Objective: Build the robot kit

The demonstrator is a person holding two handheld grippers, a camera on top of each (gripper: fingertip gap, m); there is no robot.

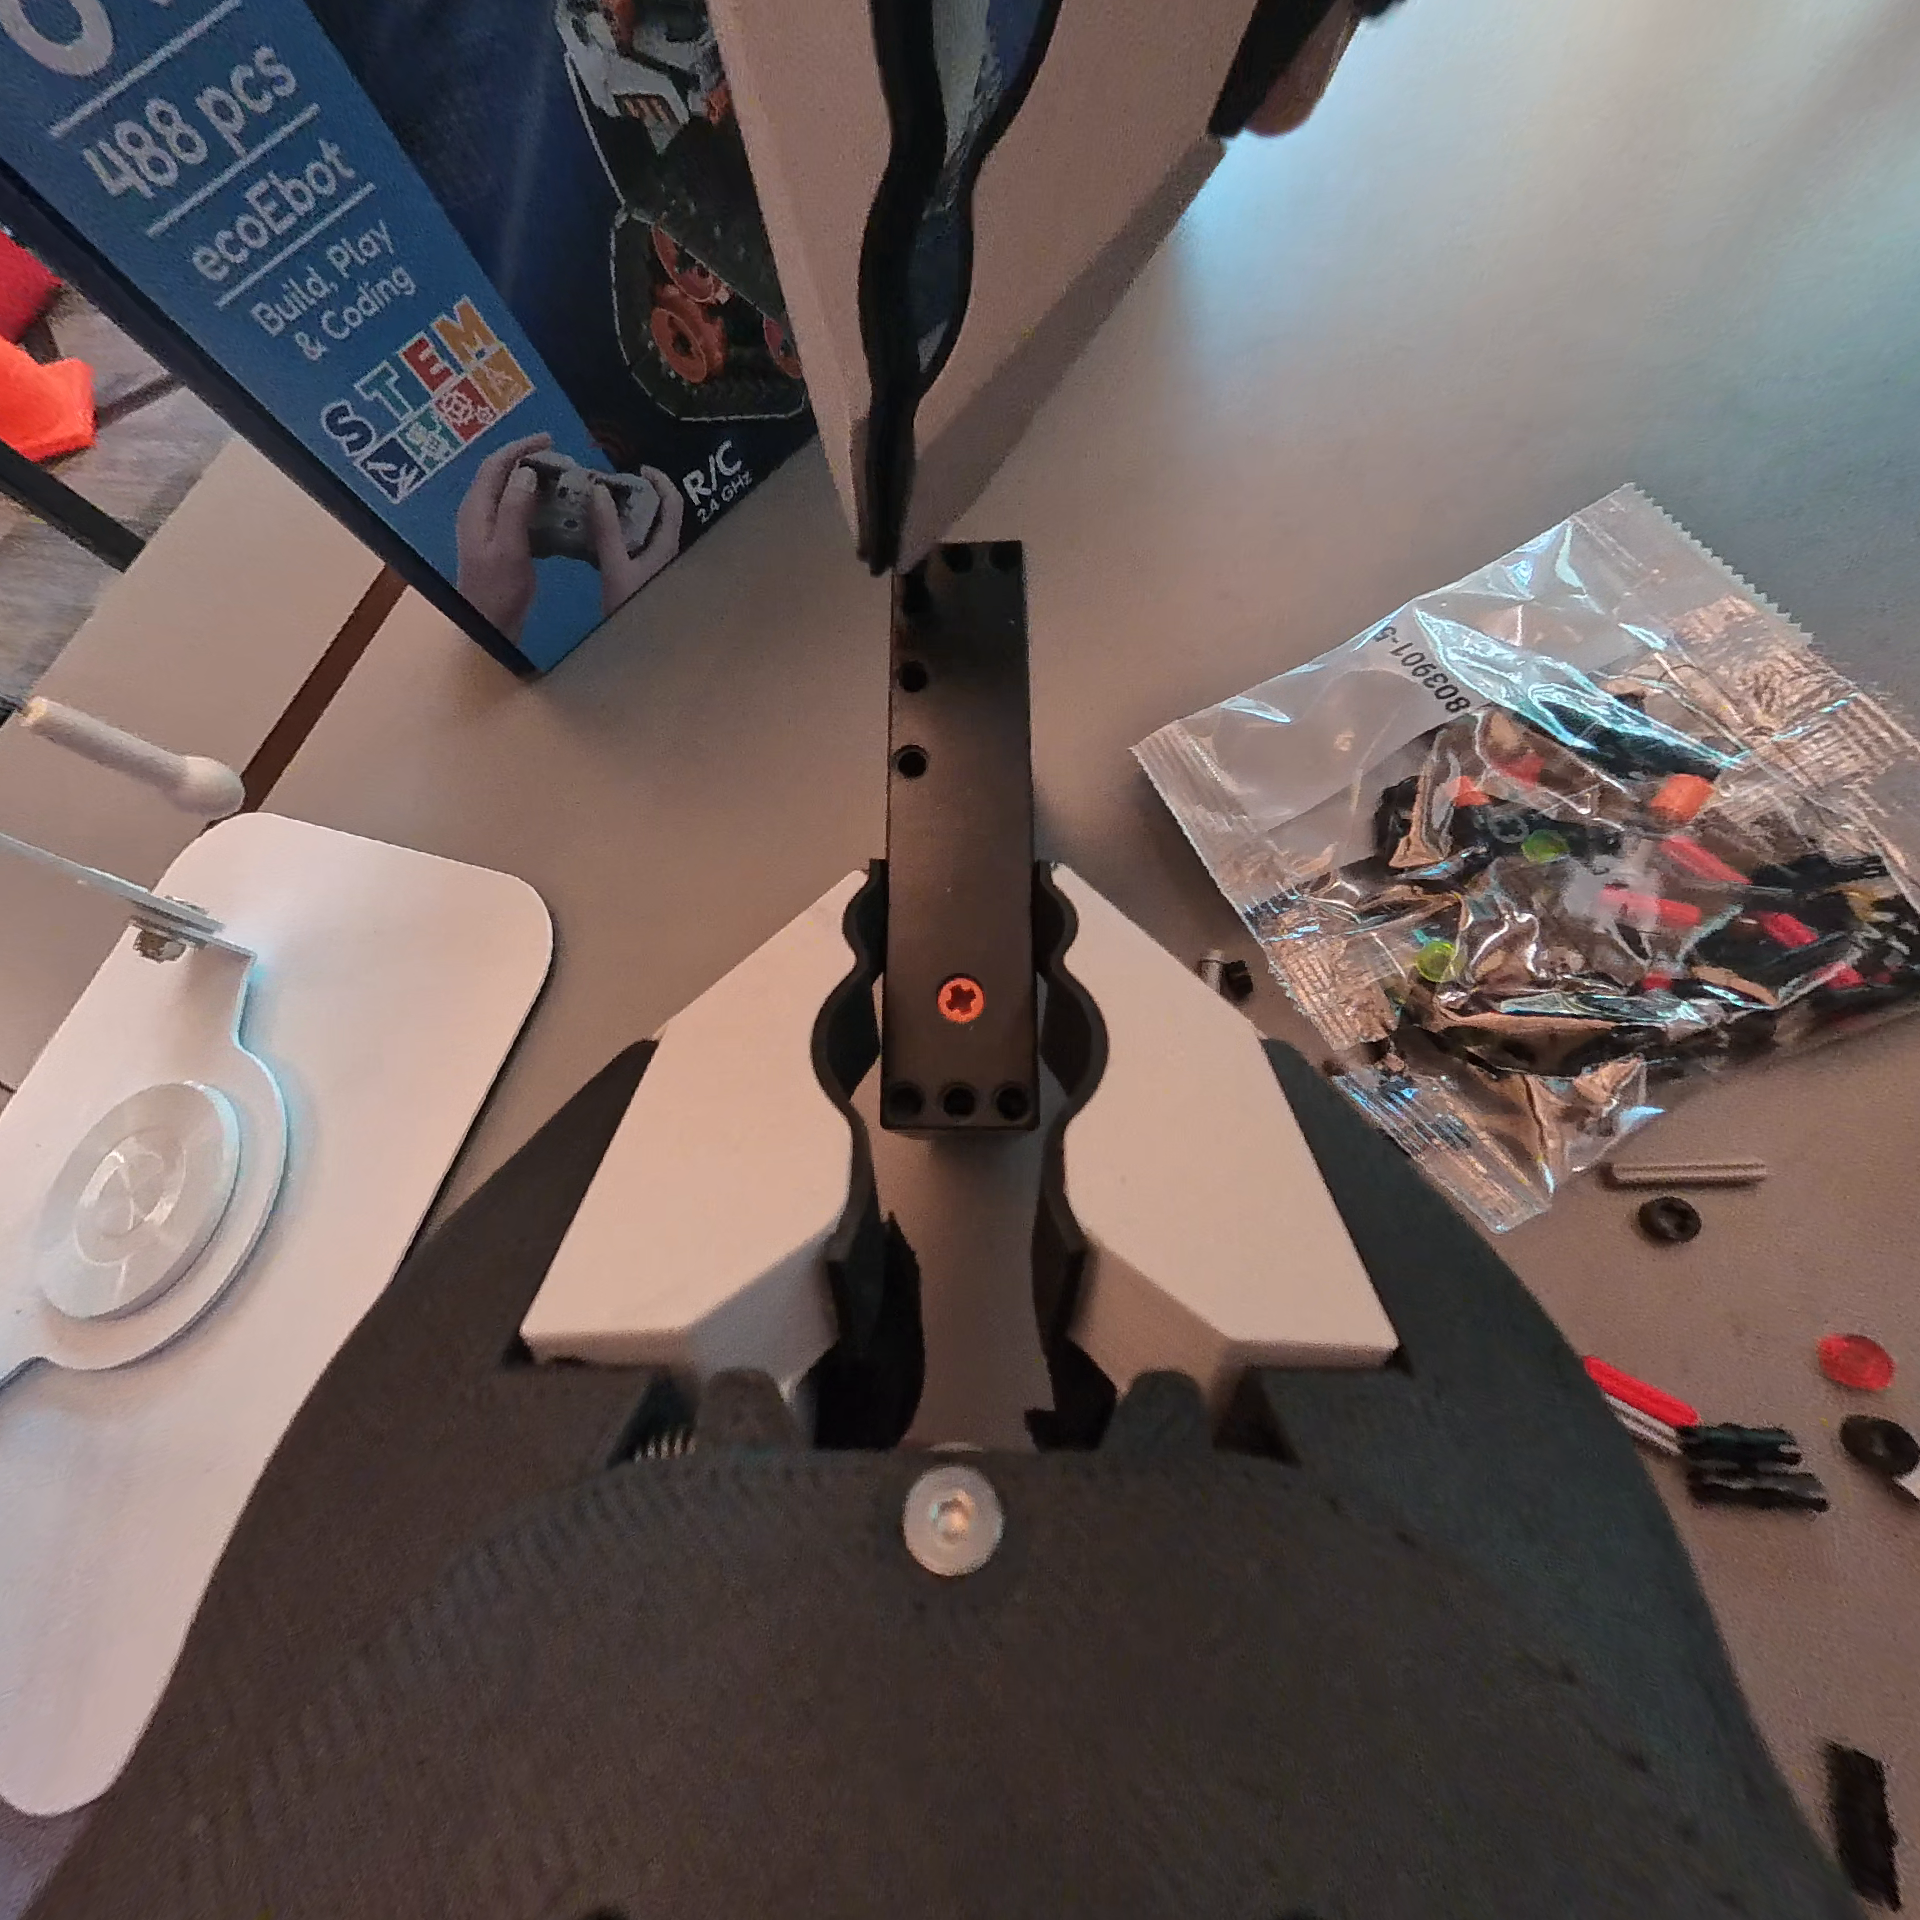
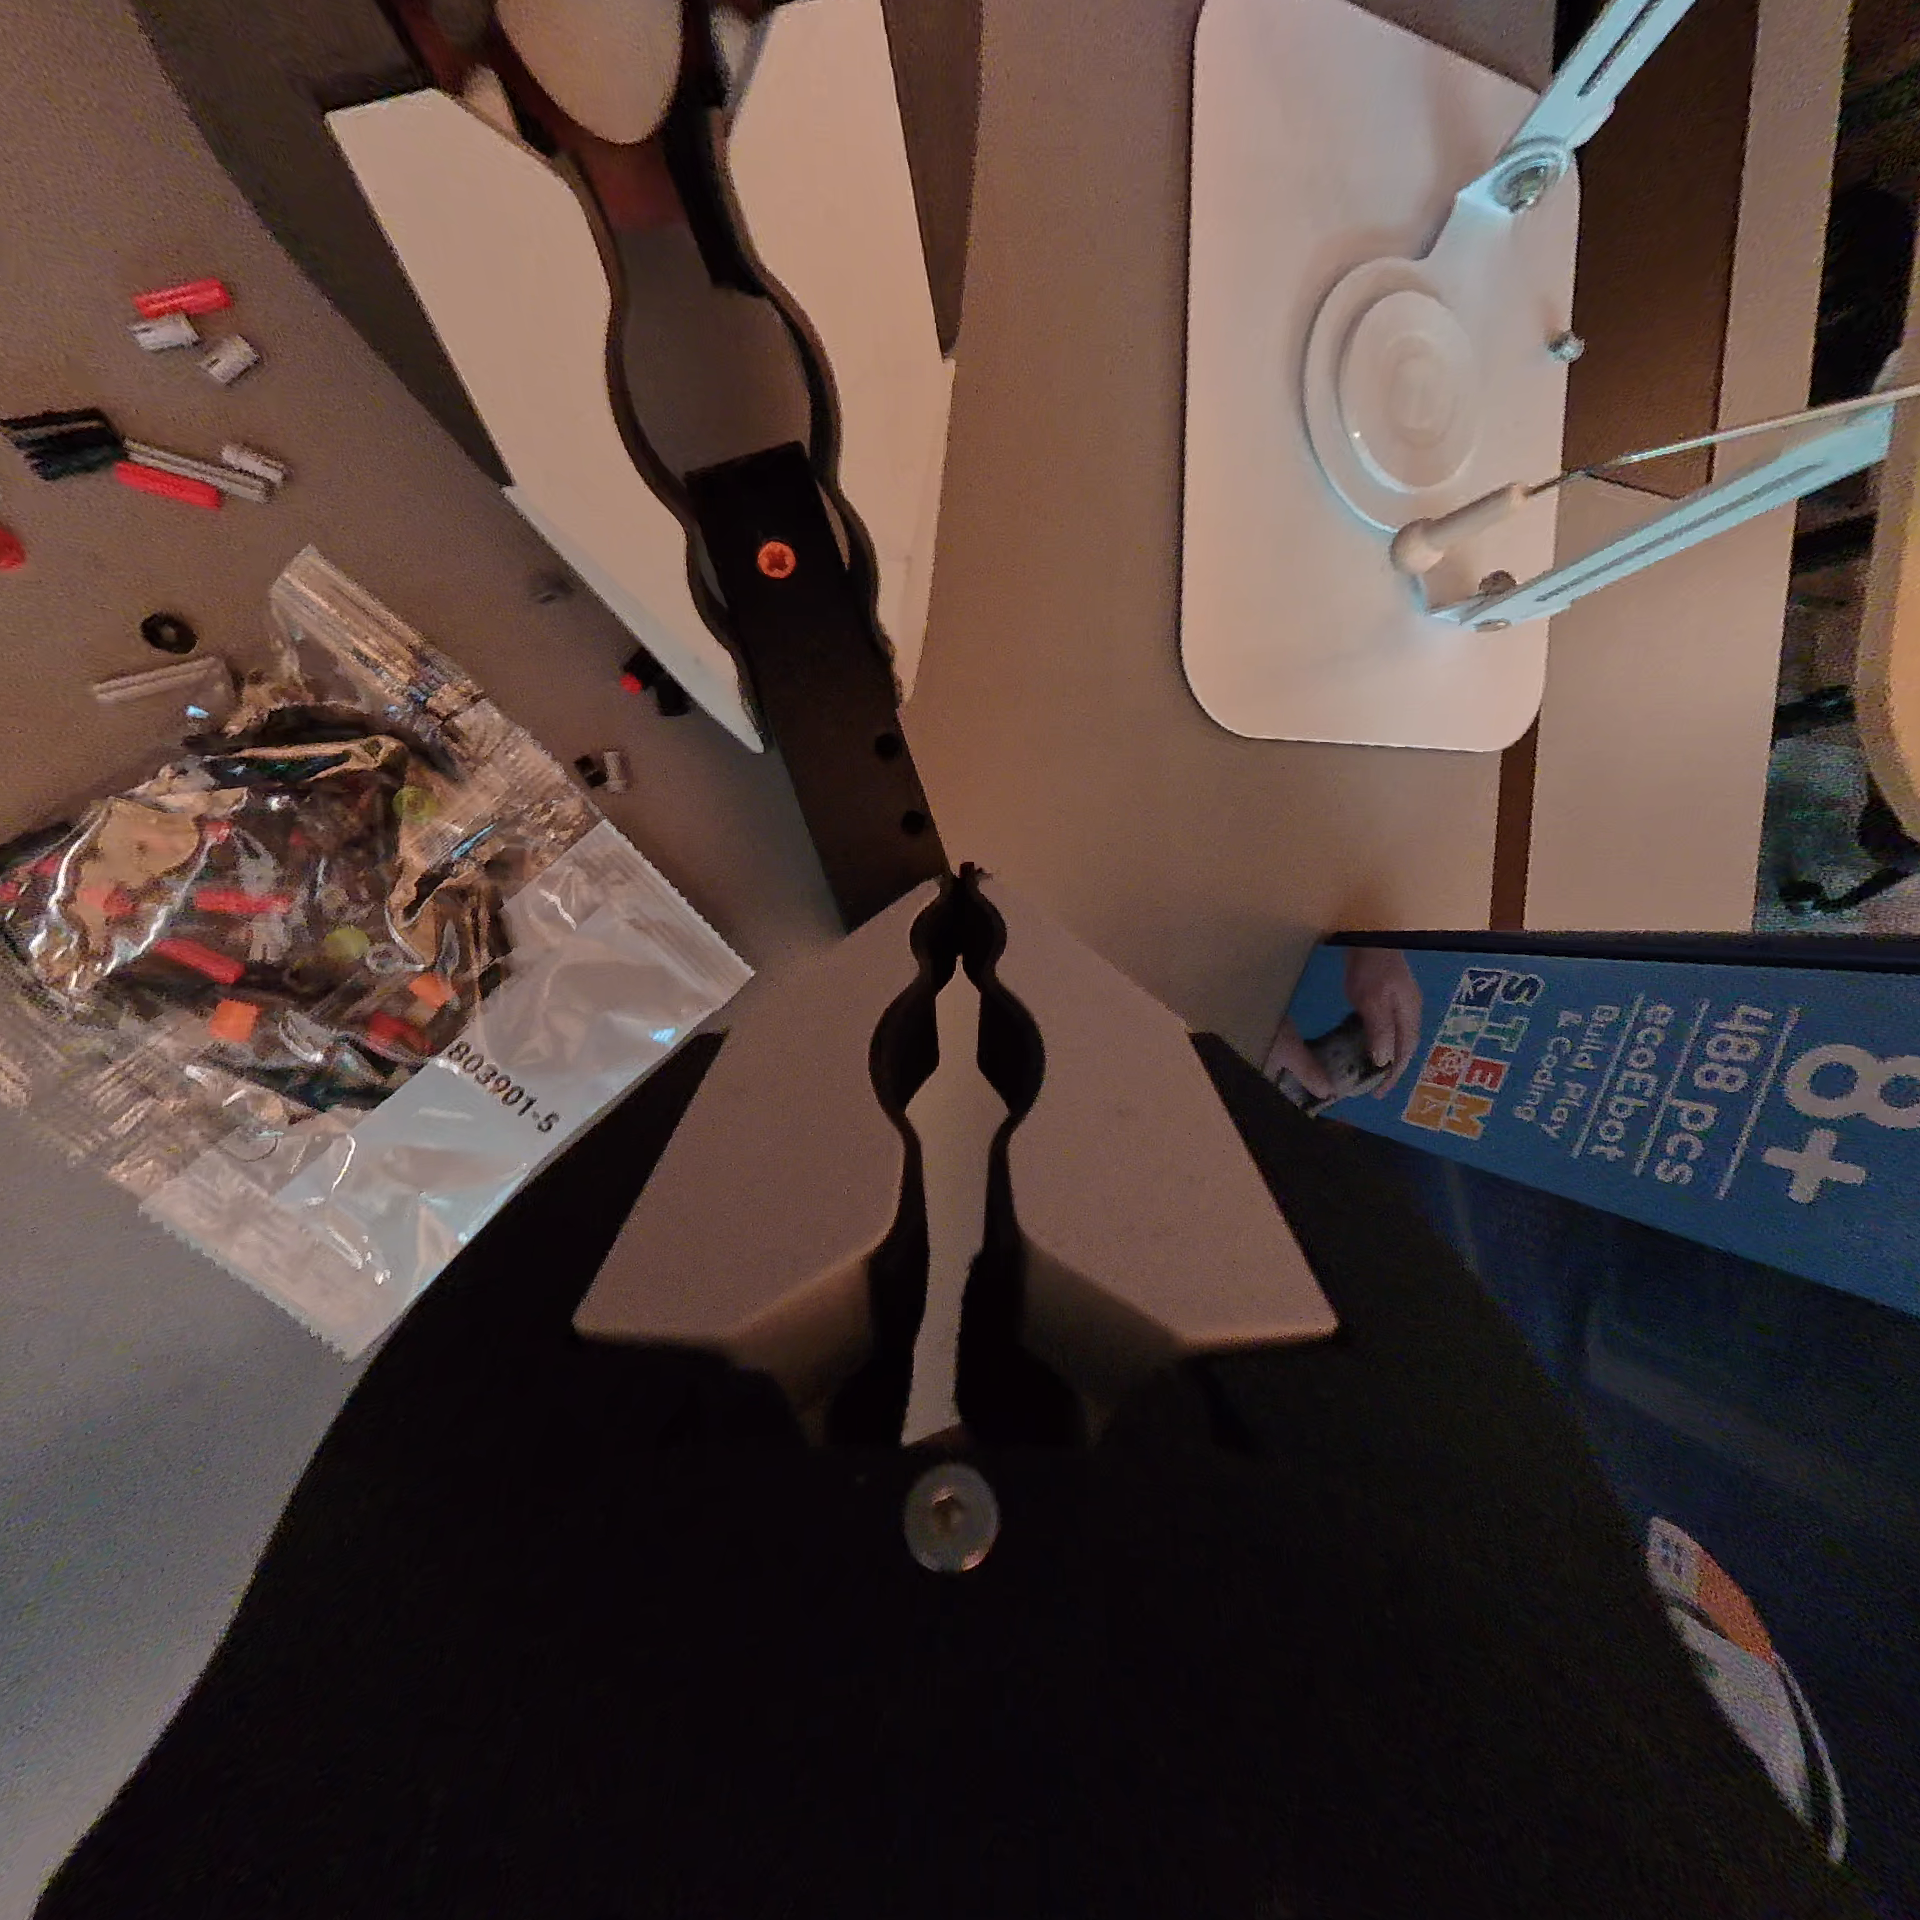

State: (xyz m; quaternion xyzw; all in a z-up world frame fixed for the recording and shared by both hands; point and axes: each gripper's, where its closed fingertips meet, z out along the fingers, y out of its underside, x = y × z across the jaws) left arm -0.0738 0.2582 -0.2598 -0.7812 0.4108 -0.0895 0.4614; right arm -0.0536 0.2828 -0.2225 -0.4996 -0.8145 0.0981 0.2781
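Left wrist view shows my left gripper [image 1: 958, 997] with its fingers clamped on the sides of a long black block [image 1: 958, 831] with holes and an orange cross-socket, held above the grey bench [image 1: 665, 727]. My right gripper [image 2: 961, 914] meets the block's far end, fingers pinched nearly together at the tips; whether they grip anything I cannot tell. A clear bag of small parts [image 1: 1558, 883], loose pieces, a blue box [image 1: 343, 312] and a white lamp base [image 1: 312, 1091] lie around.

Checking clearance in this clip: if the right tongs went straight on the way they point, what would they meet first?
Almost at once, the long black plastic block with holes, whose end sits at the right tongs' closed tips; contact is unclear.
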